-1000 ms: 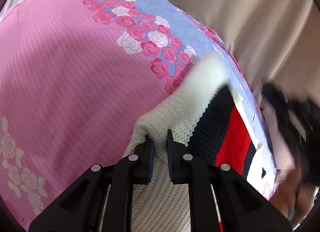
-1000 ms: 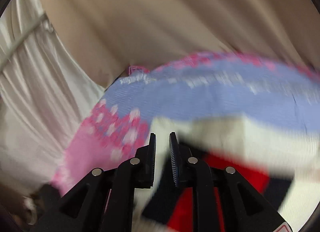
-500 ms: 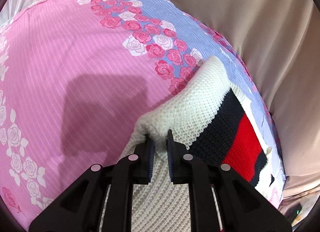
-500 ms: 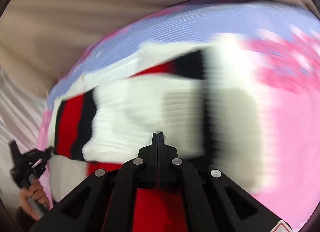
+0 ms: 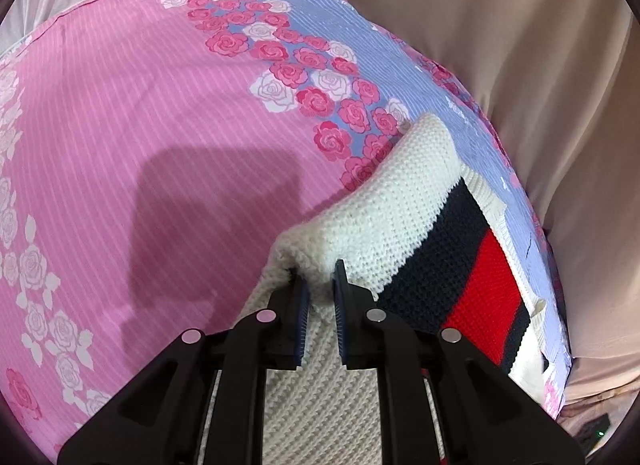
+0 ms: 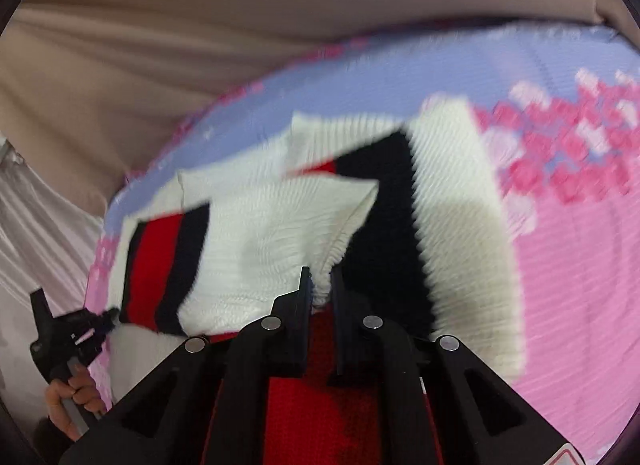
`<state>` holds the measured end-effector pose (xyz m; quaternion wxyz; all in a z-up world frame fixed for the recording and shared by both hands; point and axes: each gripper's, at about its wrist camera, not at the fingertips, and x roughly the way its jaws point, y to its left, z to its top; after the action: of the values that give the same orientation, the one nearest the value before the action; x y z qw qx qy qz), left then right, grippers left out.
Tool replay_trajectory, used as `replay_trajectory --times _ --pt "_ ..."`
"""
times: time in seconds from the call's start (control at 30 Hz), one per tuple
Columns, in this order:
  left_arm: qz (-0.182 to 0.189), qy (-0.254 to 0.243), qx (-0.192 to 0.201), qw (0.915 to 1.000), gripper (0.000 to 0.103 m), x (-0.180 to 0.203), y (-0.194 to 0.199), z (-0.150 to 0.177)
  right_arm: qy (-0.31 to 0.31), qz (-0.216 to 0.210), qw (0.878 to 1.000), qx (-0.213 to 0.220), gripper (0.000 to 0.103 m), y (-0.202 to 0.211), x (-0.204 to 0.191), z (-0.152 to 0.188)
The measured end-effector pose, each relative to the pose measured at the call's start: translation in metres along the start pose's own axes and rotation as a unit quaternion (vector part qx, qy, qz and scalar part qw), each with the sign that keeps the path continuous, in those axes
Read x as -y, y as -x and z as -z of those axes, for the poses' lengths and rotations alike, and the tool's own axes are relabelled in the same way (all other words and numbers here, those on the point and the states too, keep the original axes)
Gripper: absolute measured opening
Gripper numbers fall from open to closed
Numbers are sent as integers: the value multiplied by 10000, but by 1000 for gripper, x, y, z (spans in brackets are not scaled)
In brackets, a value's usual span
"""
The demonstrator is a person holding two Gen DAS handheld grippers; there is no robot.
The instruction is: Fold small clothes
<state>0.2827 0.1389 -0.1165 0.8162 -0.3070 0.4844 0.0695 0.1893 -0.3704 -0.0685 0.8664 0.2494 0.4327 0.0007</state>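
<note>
Left gripper [image 5: 319, 285] is being kept clamped on a bunched cream fold of the knitted sweater [image 5: 384, 221], which is being lifted at that corner off the pink rose-print bedsheet [image 5: 140, 113]; navy and red stripes are lying to the right of the pinch. From the right wrist, the right gripper [image 6: 320, 285], its jaws having just been opening slightly, is being seen pinching a ribbed white edge of the sweater [image 6: 260, 241] over the bedsheet [image 6: 580, 265]. Left of the sweater, a person's hand [image 6: 72, 397] is being seen around the left gripper's handle.
</note>
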Motion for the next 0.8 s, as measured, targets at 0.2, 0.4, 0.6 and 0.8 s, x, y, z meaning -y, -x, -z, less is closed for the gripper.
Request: replay_trajectory --times 0.2,0.4,0.6,0.8 --pt "-152 -289 248 9992 12 7 -3 7 75 284 9995 -107 7 -25 25 13" --pt "139 -409 -167 9989 51 -2 32 14 -231 105 9997 4 26 43 17 23" --pt "-21 -1018 -772 9918 70 -72 93 78 -357 194 9943 -985 52 120 33 160" --pt "-31 -799 -1301 9883 77 -129 131 152 -818 68 9846 -1546 58 143 24 287"
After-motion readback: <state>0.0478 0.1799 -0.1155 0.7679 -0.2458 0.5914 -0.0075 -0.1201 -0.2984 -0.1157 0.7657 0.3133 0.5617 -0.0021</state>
